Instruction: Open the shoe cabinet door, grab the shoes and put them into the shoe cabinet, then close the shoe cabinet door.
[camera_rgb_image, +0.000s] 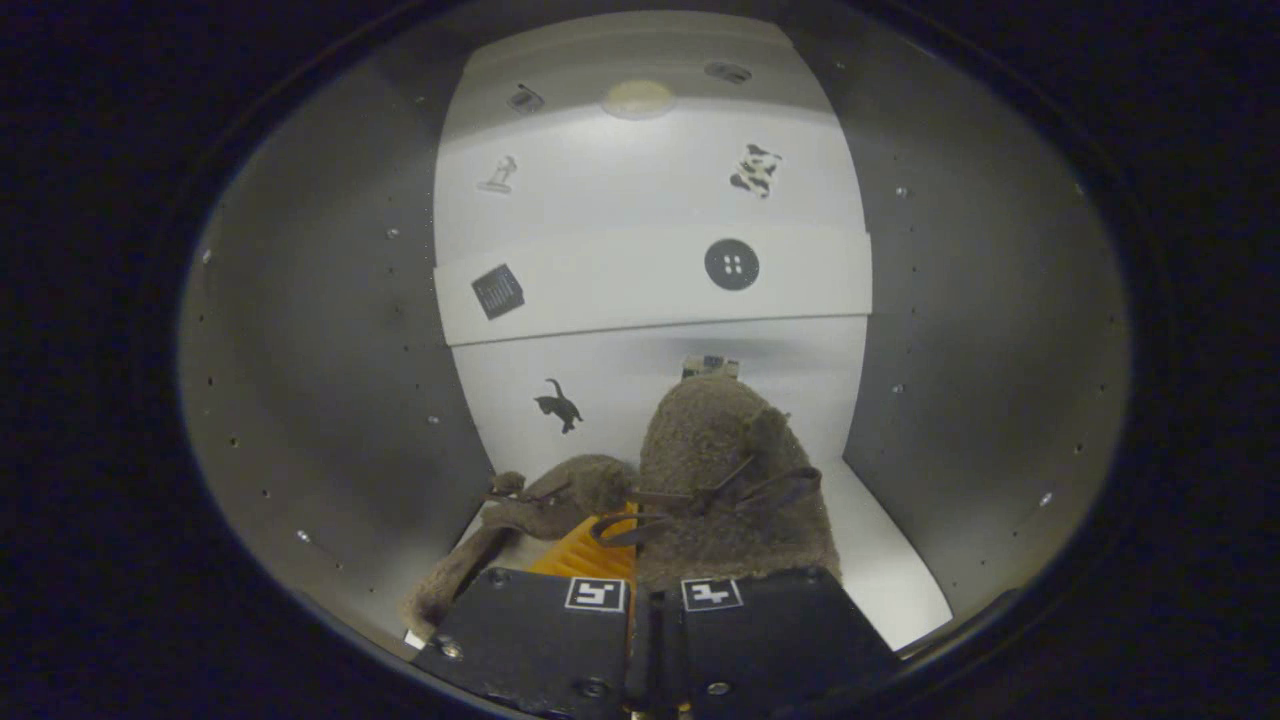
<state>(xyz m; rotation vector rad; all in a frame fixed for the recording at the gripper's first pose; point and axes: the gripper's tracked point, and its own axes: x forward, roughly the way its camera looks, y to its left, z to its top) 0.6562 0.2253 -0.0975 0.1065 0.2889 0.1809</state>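
I am looking into the shoe cabinet (320, 380), with its grey side walls and white back panel. Two brown fuzzy shoes with dark laces rest on the white cabinet floor (890, 570). One shoe (725, 480) stands just ahead of my fingers with its toe pointing up toward the back panel. The other shoe (530, 505) lies lower, beside it and nearer the grey wall. My gripper (640, 600) has its fingers close together on the edge of the upright shoe, with only a narrow slit between them.
The back panel (650, 270) carries small stickers: a cat, a button, a dark square and others. Grey side walls with screw holes close in on both sides. Bare white floor lies beside the upright shoe, toward the far grey wall.
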